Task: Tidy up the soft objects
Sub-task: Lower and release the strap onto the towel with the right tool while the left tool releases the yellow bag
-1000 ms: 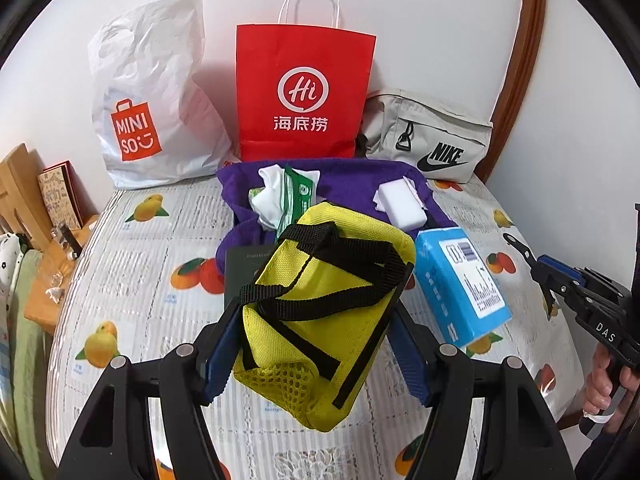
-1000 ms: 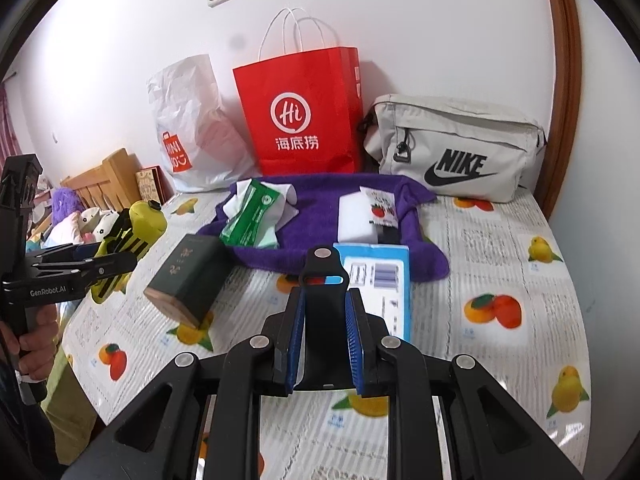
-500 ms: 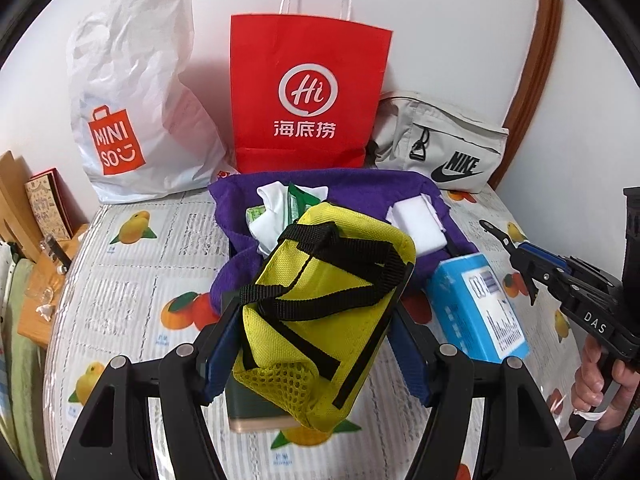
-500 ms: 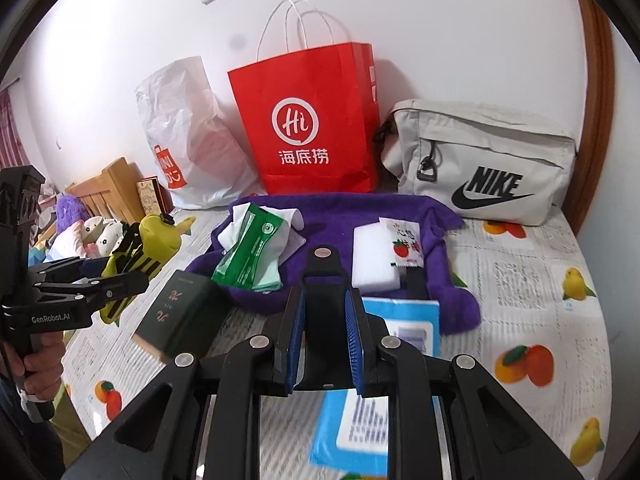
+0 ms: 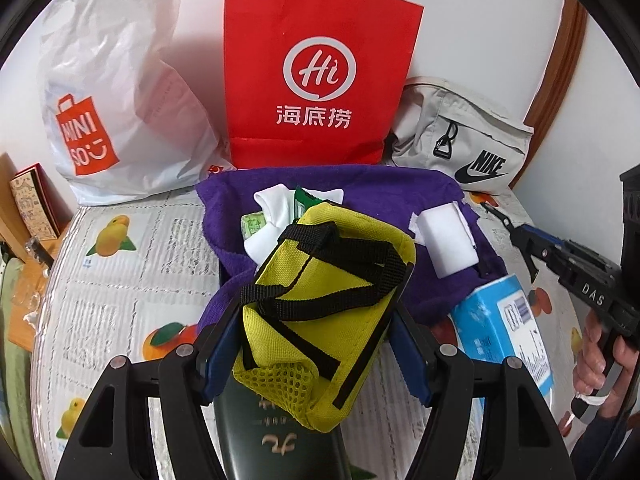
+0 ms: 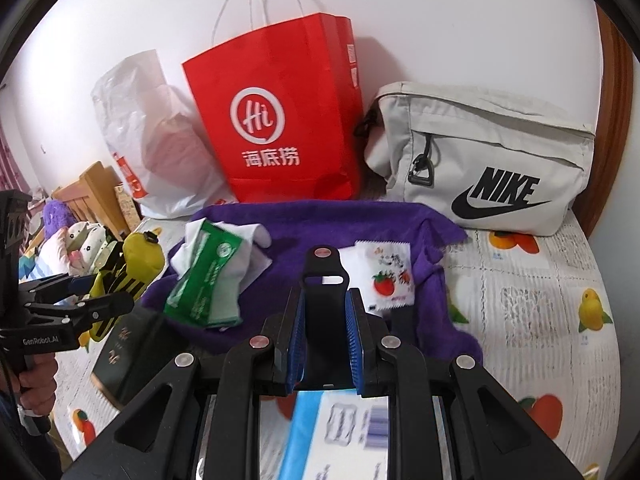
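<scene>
Left wrist view: my left gripper clamps yellow fabric pouch with black straps, now carried nearer red paper bag; right gripper jaws closed, empty.

Three bags line the back edge of the bed against the wall: plastic bag left, paper bag in the middle, sling bag right. Just before them lies the towel, with a wipes packet on its left part and a sponge on its right. A blue box sits off the towel's front right corner, a dark box off its front left, possibly touching it. A pouch hangs over the front.
</scene>
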A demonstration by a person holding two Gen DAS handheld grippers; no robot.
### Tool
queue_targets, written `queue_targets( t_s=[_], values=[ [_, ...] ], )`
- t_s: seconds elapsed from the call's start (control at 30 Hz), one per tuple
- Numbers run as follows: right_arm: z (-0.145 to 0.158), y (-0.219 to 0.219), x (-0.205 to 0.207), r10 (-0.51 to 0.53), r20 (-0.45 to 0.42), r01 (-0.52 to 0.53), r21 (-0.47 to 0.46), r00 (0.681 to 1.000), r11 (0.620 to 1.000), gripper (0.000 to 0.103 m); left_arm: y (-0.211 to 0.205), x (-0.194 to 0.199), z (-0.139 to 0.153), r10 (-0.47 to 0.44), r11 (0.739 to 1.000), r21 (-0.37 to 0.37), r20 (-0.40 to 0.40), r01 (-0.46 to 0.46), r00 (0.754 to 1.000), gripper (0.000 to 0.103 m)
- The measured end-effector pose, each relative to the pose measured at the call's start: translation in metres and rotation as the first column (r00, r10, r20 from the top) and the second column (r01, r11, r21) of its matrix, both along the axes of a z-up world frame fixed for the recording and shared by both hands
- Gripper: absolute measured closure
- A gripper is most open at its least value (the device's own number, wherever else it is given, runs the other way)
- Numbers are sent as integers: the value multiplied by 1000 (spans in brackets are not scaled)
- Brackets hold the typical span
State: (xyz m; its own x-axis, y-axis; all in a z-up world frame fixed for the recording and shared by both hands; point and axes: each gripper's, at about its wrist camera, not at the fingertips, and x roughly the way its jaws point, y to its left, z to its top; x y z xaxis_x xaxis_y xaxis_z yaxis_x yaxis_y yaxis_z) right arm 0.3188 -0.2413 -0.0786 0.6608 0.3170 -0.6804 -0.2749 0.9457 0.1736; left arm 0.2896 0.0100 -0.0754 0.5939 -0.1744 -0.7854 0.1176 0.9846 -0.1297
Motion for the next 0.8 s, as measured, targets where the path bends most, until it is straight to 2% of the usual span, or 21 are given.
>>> queue_targets(
  t_s=[0.27,0.8],
  values=[
    [-4,-2,35,-9,24,10,-33,1000,999,82,-7,28,-9,-20,1000,-6,-13,20,1000,36],
    [-28,-4,92,-14,-14,12,-73,1000,997,82,-20,82,-35,-36,999,11,-57,37,998,36]
  ],
)
